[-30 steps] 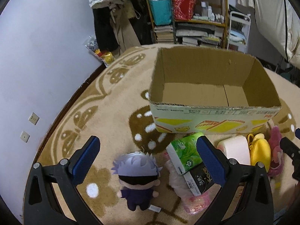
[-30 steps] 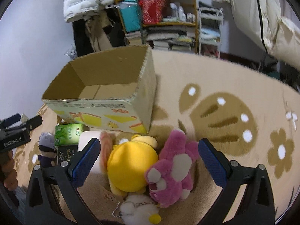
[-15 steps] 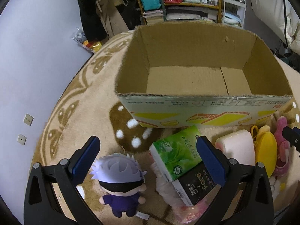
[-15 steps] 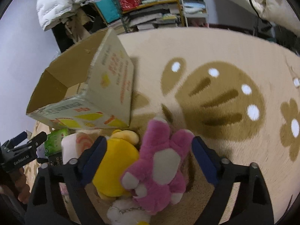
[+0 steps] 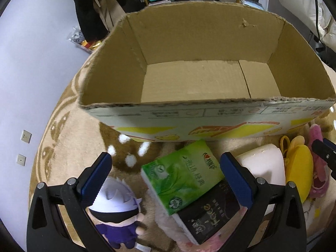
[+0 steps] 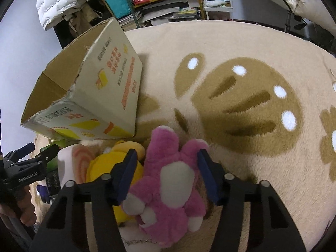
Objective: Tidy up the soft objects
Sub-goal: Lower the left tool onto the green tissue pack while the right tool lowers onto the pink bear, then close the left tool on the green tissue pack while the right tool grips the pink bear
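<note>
Seen from the left wrist, the left gripper (image 5: 166,177) hangs released, its blue pads spread wide over a green tissue pack (image 5: 182,176) that lies tilted on a black tissue pack (image 5: 210,212), neither pad touching it; a white-haired plush doll (image 5: 117,208) lies under the left finger, and a pale roll-shaped cushion (image 5: 260,163), a yellow plush (image 5: 298,168) and a pink plush rabbit (image 5: 319,168) are lined up to the right, all on the patterned rug (image 5: 69,145) just in front of the open cardboard box (image 5: 208,113). The box stands empty with its mouth up, so the sorting appears barely begun, and the soft things seem gathered at its near wall for short lifts over the rim. Against the frame a second earlier, this camera sits closer and lower: the box fills far more of the view, and the green pack, then beside the right finger, now lies between the fingers. Seen from the right wrist, the right gripper (image 6: 167,169) straddles the pink plush rabbit (image 6: 168,180), its jaws closing with the toy's body between them, the pads at or almost at the fur; the rabbit leans on the yellow plush (image 6: 109,168), near the box's corner (image 6: 117,96). A second earlier those jaws stood wide, spanning both toys; now they frame the rabbit alone.
</note>
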Motion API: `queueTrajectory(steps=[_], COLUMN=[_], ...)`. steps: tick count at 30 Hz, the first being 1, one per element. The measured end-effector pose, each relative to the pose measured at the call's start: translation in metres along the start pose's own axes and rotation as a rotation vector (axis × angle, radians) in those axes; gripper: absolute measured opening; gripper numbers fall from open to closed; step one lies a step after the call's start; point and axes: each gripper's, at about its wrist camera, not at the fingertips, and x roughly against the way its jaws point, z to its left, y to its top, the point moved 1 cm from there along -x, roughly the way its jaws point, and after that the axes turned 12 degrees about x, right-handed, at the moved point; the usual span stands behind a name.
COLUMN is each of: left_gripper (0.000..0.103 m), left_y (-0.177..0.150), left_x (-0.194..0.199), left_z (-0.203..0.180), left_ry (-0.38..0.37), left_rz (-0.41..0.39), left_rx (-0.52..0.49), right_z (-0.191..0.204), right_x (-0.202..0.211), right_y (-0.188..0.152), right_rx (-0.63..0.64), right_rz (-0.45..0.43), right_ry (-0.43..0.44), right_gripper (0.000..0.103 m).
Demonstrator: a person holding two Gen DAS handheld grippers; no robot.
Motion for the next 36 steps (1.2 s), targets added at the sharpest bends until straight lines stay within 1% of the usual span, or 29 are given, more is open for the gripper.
queueTrajectory(steps=[4, 9, 11, 16, 18, 20, 23, 25, 27, 34, 36], left_gripper=[0.102, 0.102, 0.102, 0.102, 0.102, 0.100, 0.093, 0.087, 0.084, 0.081, 0.081], left_y=[-0.001, 0.001, 0.001, 0.001, 0.001, 0.001, 0.001, -0.001, -0.003, -0.005, -0.005], left_x=[-0.008, -0.014, -0.020, -0.024, -0.025, -0.026, -0.027, -0.026, -0.024, -0.013, -0.014], left_z=[-0.005, -0.005, -0.005, -0.002, -0.002, 0.000, 0.002, 0.002, 0.000, -0.002, 0.000], left_ry=[0.010, -0.003, -0.004, -0.017, -0.011, -0.015, -0.032, -0.032, -0.045, -0.045, -0.045], left_rz=[0.021, 0.055, 0.081, 0.096, 0.099, 0.100, 0.104, 0.115, 0.117, 0.122, 0.120], left_rx=[-0.010, 0.020, 0.029, 0.048, 0.052, 0.056, 0.058, 0.062, 0.062, 0.069, 0.073], right_z=[-0.003, -0.003, -0.006, -0.007, -0.007, -0.006, -0.008, -0.008, -0.008, -0.007, -0.007], right_x=[-0.003, -0.007, -0.009, -0.010, -0.011, -0.011, -0.012, -0.013, -0.013, -0.013, -0.012], right_y=[0.000, 0.001, 0.001, 0.001, 0.002, 0.002, 0.002, 0.002, 0.002, 0.001, 0.002], right_rx=[0.004, 0.002, -0.001, 0.002, 0.005, 0.004, 0.002, 0.005, 0.009, 0.017, 0.022], right_rz=[0.006, 0.012, 0.016, 0.020, 0.021, 0.021, 0.023, 0.024, 0.024, 0.024, 0.020], right_ry=[-0.006, -0.011, -0.010, -0.011, -0.012, -0.012, -0.010, -0.012, -0.013, -0.017, -0.020], right_gripper=[0.060, 0.060, 0.060, 0.060, 0.060, 0.060, 0.060, 0.060, 0.060, 0.060, 0.057])
